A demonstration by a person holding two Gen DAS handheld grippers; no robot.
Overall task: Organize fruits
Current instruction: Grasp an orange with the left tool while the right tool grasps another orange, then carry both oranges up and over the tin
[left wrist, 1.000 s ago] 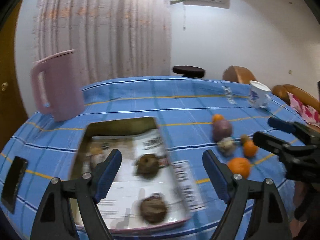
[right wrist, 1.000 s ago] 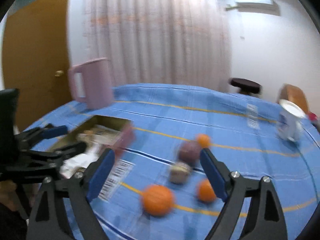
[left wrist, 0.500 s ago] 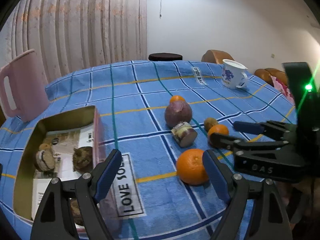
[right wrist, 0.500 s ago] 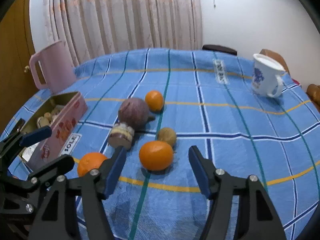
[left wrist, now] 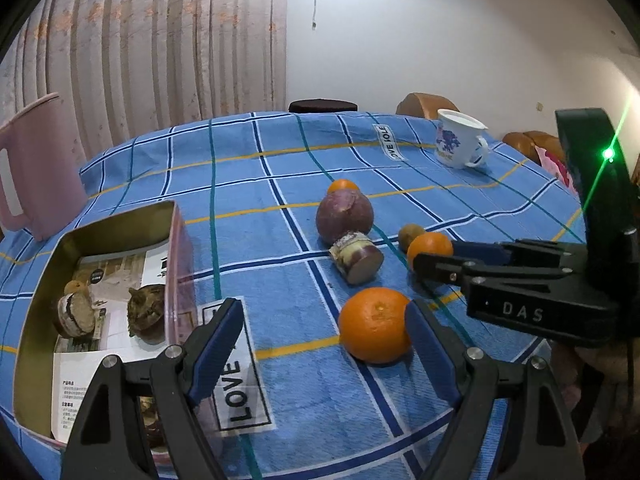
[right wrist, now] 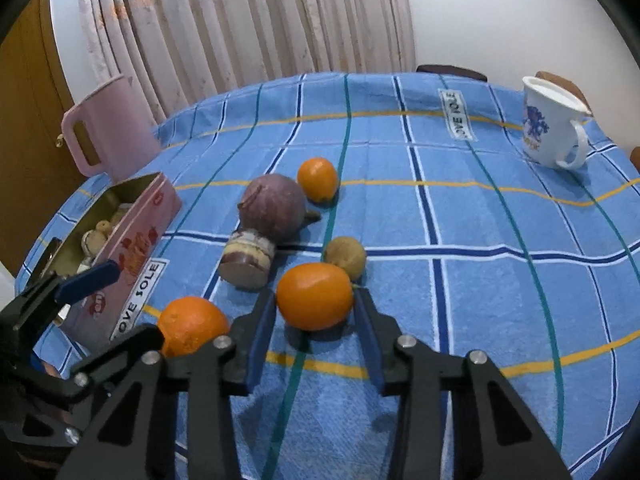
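Observation:
Three oranges lie on the blue checked cloth. My right gripper (right wrist: 316,320) has its fingers on both sides of the middle orange (right wrist: 315,295), close to it but still open; the same gripper (left wrist: 436,260) and orange (left wrist: 429,246) show in the left wrist view. My left gripper (left wrist: 324,340) is open, with the nearest orange (left wrist: 375,324) just inside its right finger; that orange also shows in the right wrist view (right wrist: 192,326). A third orange (right wrist: 318,179), a purple round fruit (right wrist: 274,206), a cut piece (right wrist: 246,260) and a small brown fruit (right wrist: 346,258) lie beyond.
A pink tin box (left wrist: 100,240) with several brown items inside stands at the left. A pink jug (right wrist: 108,124) stands behind it. A white mug (right wrist: 550,128) stands at the far right. The table's edge runs close in front of both grippers.
Both grippers swung from the tin box toward the fruit and came closer. The right gripper's fingers narrowed around the middle orange. The left gripper stayed wide open.

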